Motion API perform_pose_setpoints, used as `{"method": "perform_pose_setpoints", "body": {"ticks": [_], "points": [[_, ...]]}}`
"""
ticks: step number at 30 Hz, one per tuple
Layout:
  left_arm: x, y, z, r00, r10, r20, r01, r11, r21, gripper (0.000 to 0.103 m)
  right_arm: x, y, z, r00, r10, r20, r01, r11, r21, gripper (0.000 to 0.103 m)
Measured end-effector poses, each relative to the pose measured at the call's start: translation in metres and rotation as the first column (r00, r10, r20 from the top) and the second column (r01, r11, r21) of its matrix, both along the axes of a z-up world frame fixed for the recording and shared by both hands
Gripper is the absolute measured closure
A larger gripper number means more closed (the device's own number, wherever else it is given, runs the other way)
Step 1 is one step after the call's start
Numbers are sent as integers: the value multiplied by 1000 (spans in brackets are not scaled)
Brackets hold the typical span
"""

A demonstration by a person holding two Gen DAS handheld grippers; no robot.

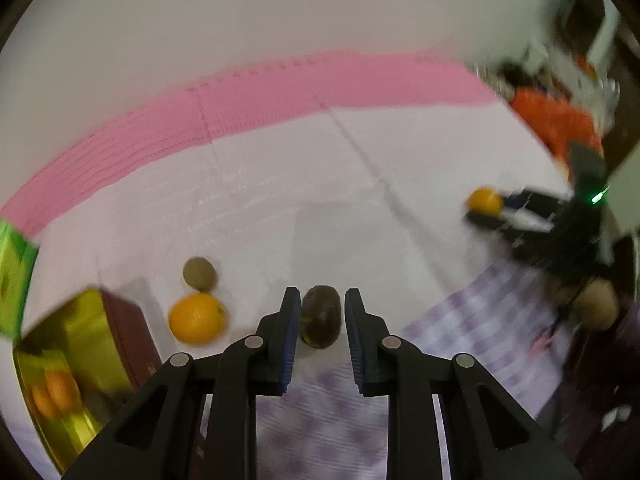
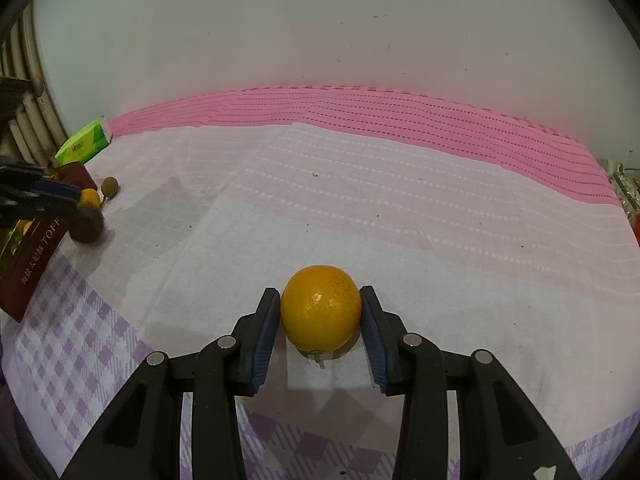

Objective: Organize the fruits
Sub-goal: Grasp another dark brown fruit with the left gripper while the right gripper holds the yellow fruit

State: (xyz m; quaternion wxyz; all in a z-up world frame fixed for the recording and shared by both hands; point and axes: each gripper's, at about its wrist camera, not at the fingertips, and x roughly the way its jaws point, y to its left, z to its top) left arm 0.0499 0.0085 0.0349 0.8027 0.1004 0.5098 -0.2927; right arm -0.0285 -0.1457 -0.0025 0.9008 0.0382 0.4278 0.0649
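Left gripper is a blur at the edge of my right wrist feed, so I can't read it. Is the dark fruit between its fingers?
Observer: Yes. In the left wrist view the dark brown fruit sits between the fingers of the left gripper. Only thin gaps show on either side, so I cannot tell whether it is clamped.
Operator: Anything in the tin yet?
Observer: The open gold tin holds at least two orange fruits. They are blurred.
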Motion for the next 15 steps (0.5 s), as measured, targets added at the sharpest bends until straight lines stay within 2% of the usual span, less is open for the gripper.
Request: {"method": "perform_pose_setpoints", "body": {"ticks": [3, 5, 7, 9, 11, 13, 15], "points": [[-18, 5, 7, 996, 83, 27, -82, 996, -18, 79, 1, 1, 0, 1000, 4, -1, -4, 1000, -3, 63], [-20, 11, 7, 992, 103, 66, -104, 995, 11, 79, 0, 4, -1, 1000, 11, -2, -11, 1000, -11, 57], [-17, 13, 8, 992, 116, 49, -117, 993, 16, 79, 0, 8, -1, 1000, 20, -3, -20, 1000, -24, 52], [-15, 13, 3, 993, 116, 14, -116, 993, -13, 77, 0, 10, -2, 1000, 21, -6, -21, 999, -35, 47], [-12, 11, -2, 995, 92, -43, -94, 995, -25, 71, 0, 8, -2, 1000, 16, -7, -16, 999, -34, 46], [-14, 0, -13, 994, 77, -76, -77, 997, -1, 59, 0, 5, -2, 1000, 9, -7, -10, 1000, -23, 46], [-15, -10, -21, 995, 80, -58, -79, 997, 26, 51, 0, 3, -2, 1000, 8, -6, -8, 1000, -15, 46]]}}
